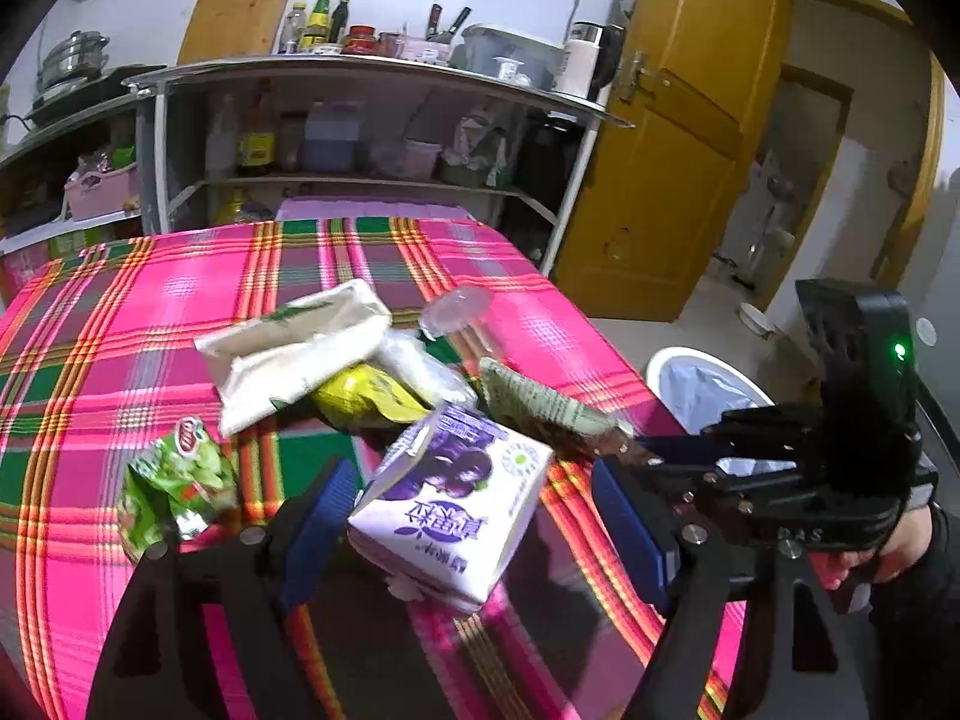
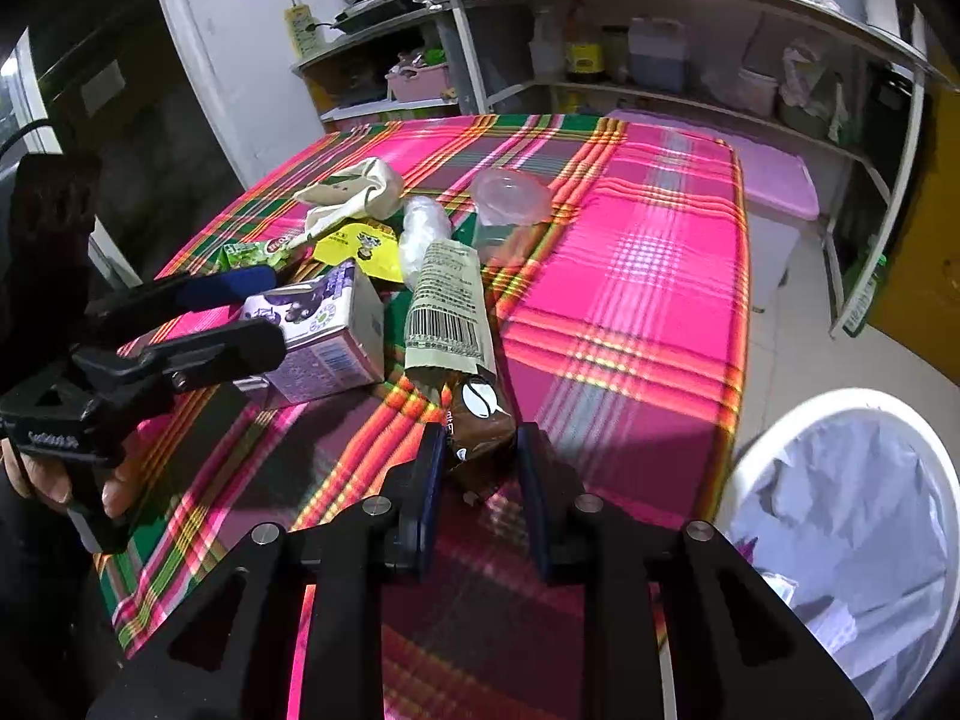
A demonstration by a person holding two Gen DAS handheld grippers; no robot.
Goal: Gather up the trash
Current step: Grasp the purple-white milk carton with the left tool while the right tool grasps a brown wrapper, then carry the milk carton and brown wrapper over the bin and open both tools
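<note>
On the pink plaid tablecloth (image 1: pixel 150 312) lies a heap of trash. A purple milk carton (image 1: pixel 450 498) sits tilted between the wide-apart blue pads of my left gripper (image 1: pixel 474 516), which stands open around it. In the right wrist view the left gripper (image 2: pixel 258 312) flanks the same carton (image 2: pixel 324 330). My right gripper (image 2: pixel 483 480) is shut on the brown end of a long coffee wrapper (image 2: pixel 480 414) with a barcode. A white-lined trash bin (image 2: pixel 852 540) stands on the floor beside the table's right edge.
Behind the carton lie a white soft pack (image 1: pixel 294 348), a yellow wrapper (image 1: pixel 366 396), a green wrapper (image 1: pixel 180 474), a clear plastic cup (image 1: pixel 456 312) and a clear bag (image 1: pixel 420 366). A metal shelf rack (image 1: pixel 372 78) with bottles stands beyond the table, and a wooden door (image 1: pixel 678 138) to the right.
</note>
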